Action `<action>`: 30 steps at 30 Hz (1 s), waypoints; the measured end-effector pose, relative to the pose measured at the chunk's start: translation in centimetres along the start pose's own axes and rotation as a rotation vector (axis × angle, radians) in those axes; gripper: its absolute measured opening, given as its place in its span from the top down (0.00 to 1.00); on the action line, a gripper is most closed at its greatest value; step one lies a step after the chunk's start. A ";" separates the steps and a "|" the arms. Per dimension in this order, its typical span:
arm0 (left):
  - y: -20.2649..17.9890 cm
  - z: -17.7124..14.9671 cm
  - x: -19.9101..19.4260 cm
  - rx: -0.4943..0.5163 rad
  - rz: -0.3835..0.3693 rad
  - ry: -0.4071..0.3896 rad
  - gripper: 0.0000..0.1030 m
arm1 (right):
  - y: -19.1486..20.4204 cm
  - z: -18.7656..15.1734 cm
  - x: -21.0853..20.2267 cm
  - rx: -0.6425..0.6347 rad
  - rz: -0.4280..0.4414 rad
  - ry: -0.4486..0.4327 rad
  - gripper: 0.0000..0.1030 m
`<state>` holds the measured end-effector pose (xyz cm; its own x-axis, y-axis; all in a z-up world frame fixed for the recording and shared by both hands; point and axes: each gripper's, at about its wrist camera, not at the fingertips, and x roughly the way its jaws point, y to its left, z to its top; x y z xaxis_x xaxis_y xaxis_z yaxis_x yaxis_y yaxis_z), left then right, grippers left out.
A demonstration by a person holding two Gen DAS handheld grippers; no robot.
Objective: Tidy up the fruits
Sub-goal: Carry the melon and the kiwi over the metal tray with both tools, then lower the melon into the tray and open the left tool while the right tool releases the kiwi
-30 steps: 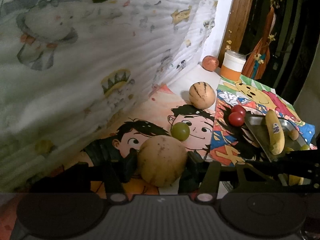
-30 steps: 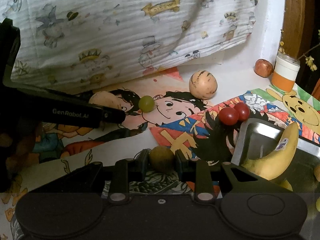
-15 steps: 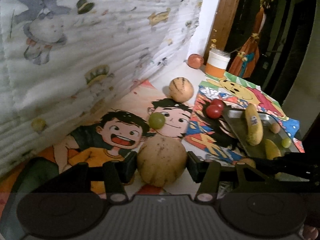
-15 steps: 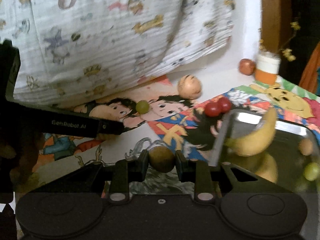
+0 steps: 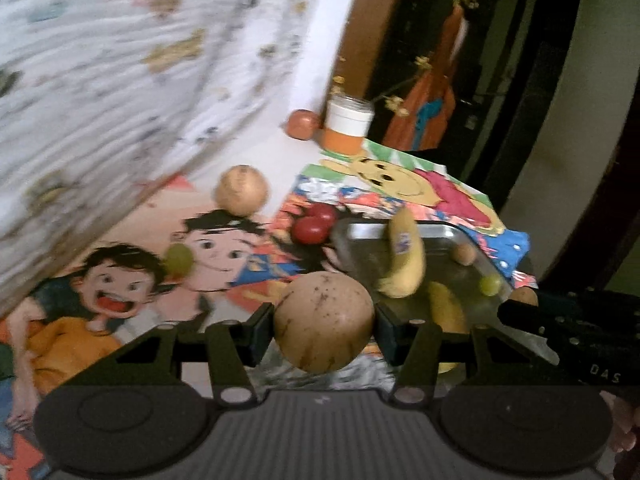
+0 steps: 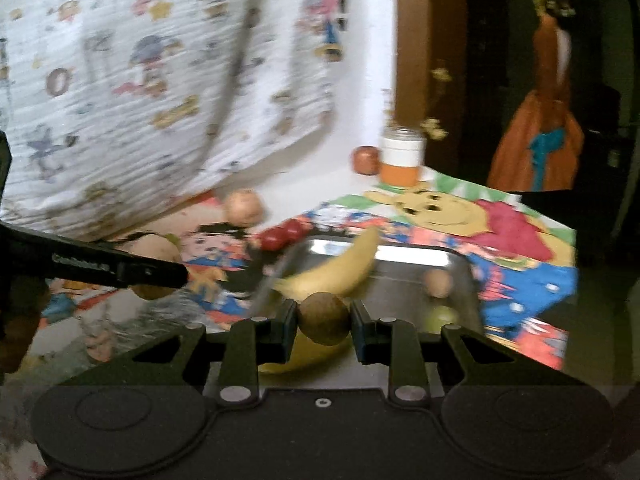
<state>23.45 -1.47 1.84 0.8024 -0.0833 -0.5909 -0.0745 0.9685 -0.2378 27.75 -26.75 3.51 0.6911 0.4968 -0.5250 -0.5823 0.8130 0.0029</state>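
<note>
My left gripper is shut on a large tan speckled round fruit, held above the left edge of the metal tray. My right gripper is shut on a small brown round fruit over the near end of the metal tray. In the tray lie a banana, a second yellow fruit, a small brown fruit and a green grape. Outside the tray sit two red tomatoes, a green grape and a striped tan fruit.
A red apple and an orange-and-white cup stand at the back by the wall. A patterned cloth hangs on the left. Cartoon mats cover the table. My right gripper's arm crosses the left wrist view at right.
Both grippers have carried their fruits to the right and slightly up, toward the tray. The right one now hangs over the tray; the left one has reached its left edge.
</note>
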 end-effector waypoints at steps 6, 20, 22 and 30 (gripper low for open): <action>-2.9 0.0 1.0 0.029 -0.046 0.013 0.44 | -3.0 -1.5 -0.7 0.034 -0.053 0.002 0.71; -6.1 -0.3 3.1 0.112 -0.061 0.027 0.44 | -5.2 -2.7 0.8 0.072 -0.063 0.030 0.71; -6.3 -0.2 3.7 0.116 -0.059 0.032 0.44 | -5.3 -2.7 1.2 0.067 -0.064 0.036 0.71; -6.6 0.0 5.6 0.113 -0.064 0.055 0.44 | -5.7 -2.4 2.8 0.040 -0.065 0.081 0.71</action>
<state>28.41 -8.32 0.08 0.7695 -0.1553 -0.6195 0.0451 0.9808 -0.1899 31.99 -30.69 -0.05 0.6889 0.4177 -0.5925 -0.5188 0.8549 -0.0005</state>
